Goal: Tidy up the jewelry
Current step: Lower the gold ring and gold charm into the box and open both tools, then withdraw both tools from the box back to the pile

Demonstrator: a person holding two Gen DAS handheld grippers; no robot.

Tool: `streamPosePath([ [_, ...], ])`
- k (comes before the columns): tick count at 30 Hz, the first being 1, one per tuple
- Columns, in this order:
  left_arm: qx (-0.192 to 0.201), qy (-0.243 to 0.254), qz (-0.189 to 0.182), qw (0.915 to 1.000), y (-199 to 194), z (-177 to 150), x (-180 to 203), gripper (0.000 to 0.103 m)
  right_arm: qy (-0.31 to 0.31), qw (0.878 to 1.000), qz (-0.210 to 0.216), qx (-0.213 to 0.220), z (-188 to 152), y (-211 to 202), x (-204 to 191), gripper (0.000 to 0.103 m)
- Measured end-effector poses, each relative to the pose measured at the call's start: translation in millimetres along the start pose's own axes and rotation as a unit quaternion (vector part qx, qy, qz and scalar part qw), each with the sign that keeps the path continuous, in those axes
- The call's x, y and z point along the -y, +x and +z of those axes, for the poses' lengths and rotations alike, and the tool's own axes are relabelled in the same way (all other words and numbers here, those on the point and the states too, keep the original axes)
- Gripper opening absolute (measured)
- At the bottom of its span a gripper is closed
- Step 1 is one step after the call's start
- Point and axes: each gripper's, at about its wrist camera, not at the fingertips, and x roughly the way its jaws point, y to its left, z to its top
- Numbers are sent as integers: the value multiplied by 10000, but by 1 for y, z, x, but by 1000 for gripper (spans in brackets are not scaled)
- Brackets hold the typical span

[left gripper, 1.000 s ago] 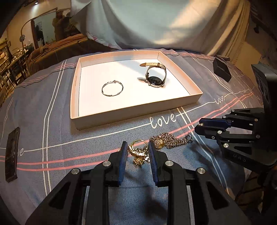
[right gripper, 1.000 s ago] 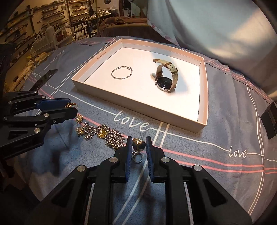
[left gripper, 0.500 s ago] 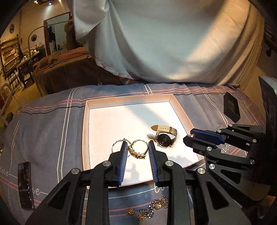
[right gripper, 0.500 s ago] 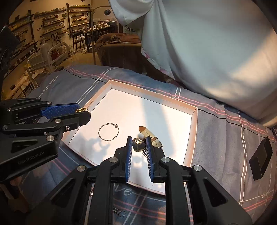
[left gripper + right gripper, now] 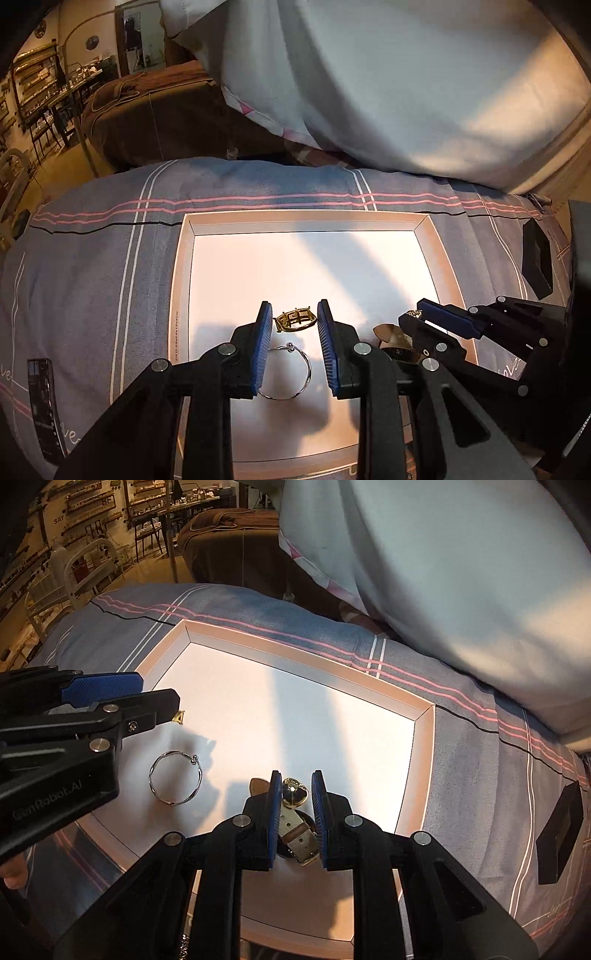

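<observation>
My left gripper [image 5: 294, 319] is shut on a gold bracelet [image 5: 295, 319] and holds it above the white tray [image 5: 183, 280]. A silver bangle [image 5: 286, 371] lies on the tray floor just below it. My right gripper [image 5: 294, 792] is shut on a gold ring [image 5: 293, 792] above a beige-strapped watch [image 5: 297, 836] lying in the tray [image 5: 424, 746]. The left gripper [image 5: 173, 712] shows at the left of the right wrist view, the bangle [image 5: 175, 777] beneath it. The right gripper [image 5: 412, 319] shows at the right of the left wrist view.
The tray sits on a grey bedspread [image 5: 92, 266] with pink and white stripes. A black box [image 5: 535, 258] lies right of the tray, a dark phone-like slab [image 5: 42, 398] at the left. A white quilt [image 5: 369, 85] hangs behind.
Both grippers have lifted their jewelry off the bedspread and moved forward over the tray, then lower and deeper over its floor. The gold chain has dropped out of view.
</observation>
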Motion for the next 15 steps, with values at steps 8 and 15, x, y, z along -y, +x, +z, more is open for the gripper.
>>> streamPosePath([
  [8, 200, -11, -70, 9998, -16, -2, -3, 52, 52, 9999, -45, 84, -10, -14, 3, 18],
  [15, 316, 100, -57, 9994, -41, -50, -11, 67, 57, 9982, 27, 600, -69, -61, -7, 47],
])
